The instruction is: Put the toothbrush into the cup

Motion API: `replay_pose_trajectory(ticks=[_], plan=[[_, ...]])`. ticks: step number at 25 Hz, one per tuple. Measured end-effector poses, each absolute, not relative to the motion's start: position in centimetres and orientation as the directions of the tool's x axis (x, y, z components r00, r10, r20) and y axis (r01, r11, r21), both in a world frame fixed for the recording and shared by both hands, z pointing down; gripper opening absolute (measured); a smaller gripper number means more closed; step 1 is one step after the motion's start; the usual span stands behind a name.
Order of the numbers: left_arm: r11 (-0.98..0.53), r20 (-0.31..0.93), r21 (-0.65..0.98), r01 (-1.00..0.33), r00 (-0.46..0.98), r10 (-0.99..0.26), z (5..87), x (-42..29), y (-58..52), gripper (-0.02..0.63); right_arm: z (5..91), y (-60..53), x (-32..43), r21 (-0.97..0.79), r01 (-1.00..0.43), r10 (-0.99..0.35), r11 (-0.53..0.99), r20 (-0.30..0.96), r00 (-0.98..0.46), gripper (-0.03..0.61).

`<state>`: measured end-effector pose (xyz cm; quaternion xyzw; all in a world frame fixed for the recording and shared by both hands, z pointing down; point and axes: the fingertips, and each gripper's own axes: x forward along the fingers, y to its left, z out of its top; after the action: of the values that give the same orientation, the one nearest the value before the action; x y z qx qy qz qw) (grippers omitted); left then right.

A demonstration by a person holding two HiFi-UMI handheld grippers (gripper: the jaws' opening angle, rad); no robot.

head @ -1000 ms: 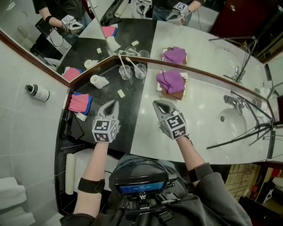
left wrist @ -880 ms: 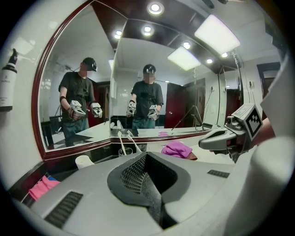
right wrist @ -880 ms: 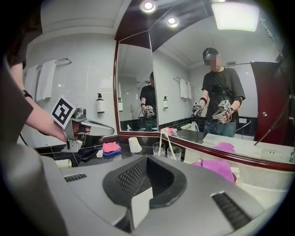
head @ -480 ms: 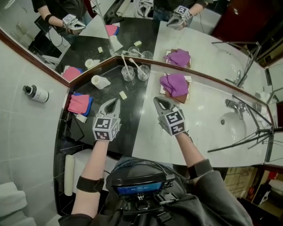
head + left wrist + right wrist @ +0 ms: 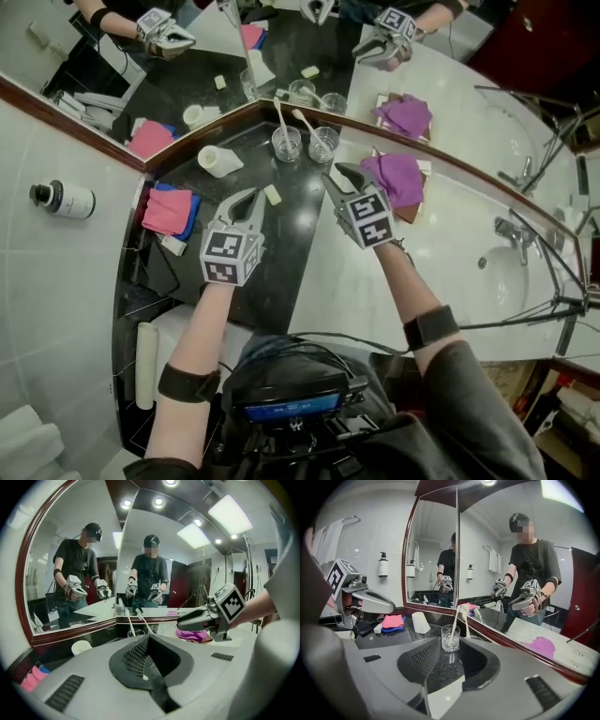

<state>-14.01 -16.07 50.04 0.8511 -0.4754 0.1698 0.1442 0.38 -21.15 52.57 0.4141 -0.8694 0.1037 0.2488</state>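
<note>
Two clear glass cups (image 5: 286,142) (image 5: 322,143) stand by the mirror, each with a white toothbrush (image 5: 279,117) (image 5: 306,123) leaning in it. My right gripper (image 5: 335,172) is just short of the right cup. Its jaws have just been opening and nothing is between them. In the right gripper view (image 5: 447,660) one cup (image 5: 451,638) with its toothbrush (image 5: 455,618) stands straight ahead beyond the tips. My left gripper (image 5: 251,194) is shut and empty over the black counter, short of the left cup, and its jaws (image 5: 147,641) meet.
A white paper cup (image 5: 217,161) lies on its side at the back left. A soap bar (image 5: 273,194) lies beside the left gripper. A pink cloth (image 5: 169,211) sits at the left, a purple cloth (image 5: 398,178) at the right, with the faucet (image 5: 511,230) and sink (image 5: 511,272) beyond.
Both grippers have moved forward towards the cups at the mirror, the right one further. The view has shifted with them.
</note>
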Motion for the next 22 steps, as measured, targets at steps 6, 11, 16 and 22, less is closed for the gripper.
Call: replay_pose_trajectory(ticks=[6,11,16,22], plan=[[-0.498,0.439,0.093,-0.862,0.484,-0.757,51.3,-14.5,-18.7,0.0,54.6,-27.1,-1.0,0.072,-0.759,-0.657,0.648,0.557,-0.508,0.179],[-0.487,0.446,0.102,-0.867,0.477,-0.757,52.2,-14.9,-20.6,0.0,56.2,-30.8,-1.5,0.091,-0.751,-0.642,0.654,0.591,-0.488,0.195],[-0.481,0.458,0.112,-0.869,0.475,-0.752,53.2,-14.8,-22.0,0.0,58.1,-32.9,-2.3,0.111,-0.732,-0.621,0.672,0.624,-0.475,0.196],[-0.479,0.459,0.12,-0.87,0.476,-0.75,53.7,-14.9,-22.7,0.0,60.0,-34.5,-3.2,0.142,-0.709,-0.602,0.69,0.656,-0.454,0.195]])
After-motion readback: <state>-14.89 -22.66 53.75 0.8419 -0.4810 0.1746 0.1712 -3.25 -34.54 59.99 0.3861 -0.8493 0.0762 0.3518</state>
